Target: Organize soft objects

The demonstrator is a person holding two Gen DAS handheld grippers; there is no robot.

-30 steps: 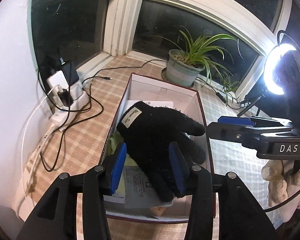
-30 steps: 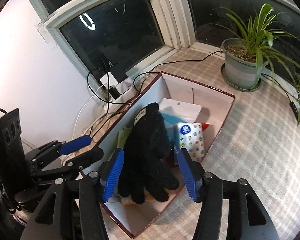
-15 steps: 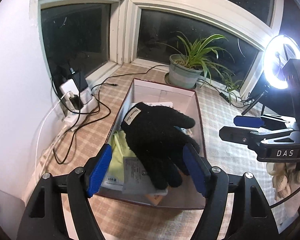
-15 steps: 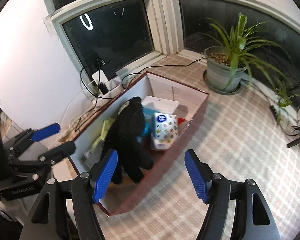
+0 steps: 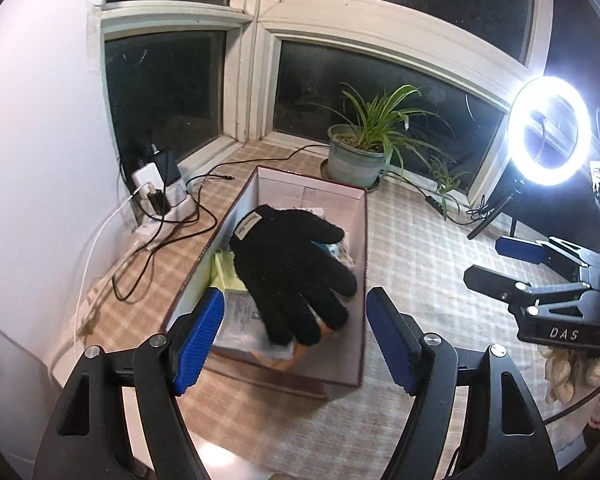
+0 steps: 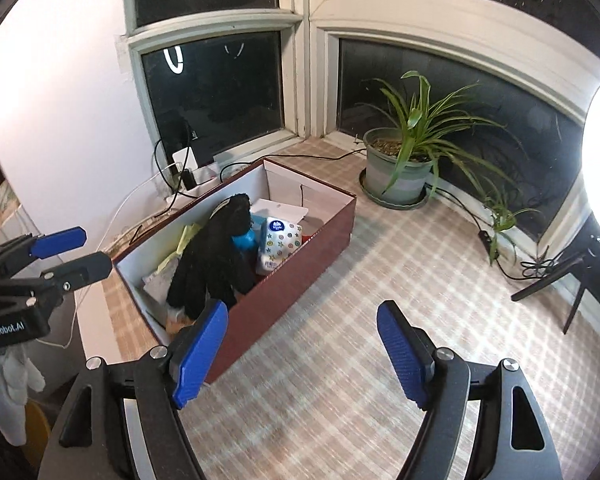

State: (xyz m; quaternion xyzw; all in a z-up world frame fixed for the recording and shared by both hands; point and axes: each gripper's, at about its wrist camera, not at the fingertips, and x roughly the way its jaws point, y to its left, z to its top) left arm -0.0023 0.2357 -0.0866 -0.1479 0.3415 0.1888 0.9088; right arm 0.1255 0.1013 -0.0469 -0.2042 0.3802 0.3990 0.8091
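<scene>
So the left gripper (image 5: 294, 340) is spread wide with nothing between its blue pads (image 5: 198, 342); it's held above the near end of the box (image 5: 362, 304), nothing touched. The right gripper (image 6: 302, 354) is caught mid-opening, jaws already well apart and nothing between them, hung over bare cloth just beside the box's long side.

The black glove (image 5: 290, 270) is found inside the box, draped over the stuff already packed there, cuff toward the far end and fingertips toward the near end. Under and beside it can be made out a yellow-green cloth (image 5: 226, 270), a paper-labelled packet (image 5: 240, 316) and a patterned tissue pack (image 6: 280, 242). The far end of the box looks mostly unfilled, with white wall showing.

The box is set on a bench covered by a checked cloth (image 6: 380, 304). Lots of open cloth is seen on the right gripper's side of the box, out toward the tripod legs. On the other long side, room is tighter: cables (image 5: 160, 240) and a power strip (image 5: 160, 208) are strewn along the wall. A potted plant (image 6: 404, 168) is parked past the far end of the box by the dark windows, and a ring light (image 5: 548, 128) is blazing at the bench's right edge.
</scene>
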